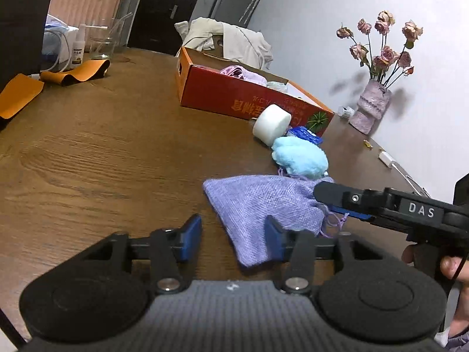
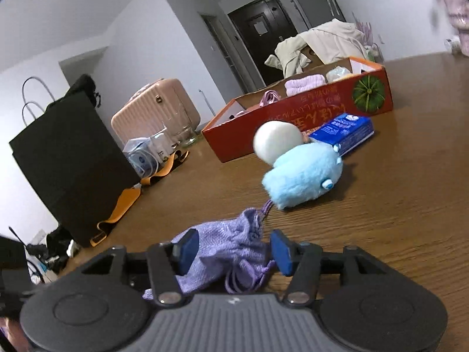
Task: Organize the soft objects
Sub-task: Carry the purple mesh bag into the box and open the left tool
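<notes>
Lying flat on the brown wood-grain counter (image 1: 102, 152) is a lilac woven drawstring pouch (image 1: 263, 205), near the viewer and between both tools. The left claw (image 1: 233, 234) is standing open, its blue pads apart, with the pouch's near corner reaching between them; whether the right-hand pad is touching the cloth is unclear. The right claw (image 2: 231, 249) is also standing open around the pouch's gathered mouth and cords, its pads not squeezing the fabric. In the left wrist view it is coming in from the right, over the pouch's cord end.

Just beyond the pouch a fluffy pale-blue plush toy (image 2: 304, 176) is sitting, and behind it a white foam cylinder (image 2: 275, 140) and a blue tissue packet (image 2: 343, 132) are crowding the front wall of an open red cardboard box (image 2: 293, 117) already holding lilac and pale soft items. These are blocking the straight path from pouch to box.

Far left, an orange strap (image 1: 73, 73), a glass beaker (image 1: 105, 41) and a black paper bag (image 2: 67, 161) are standing along the counter's edge. Far right, a pink vase of dried roses (image 1: 372, 105) is standing by the wall. Open wood is stretching wide to the left of the pouch.
</notes>
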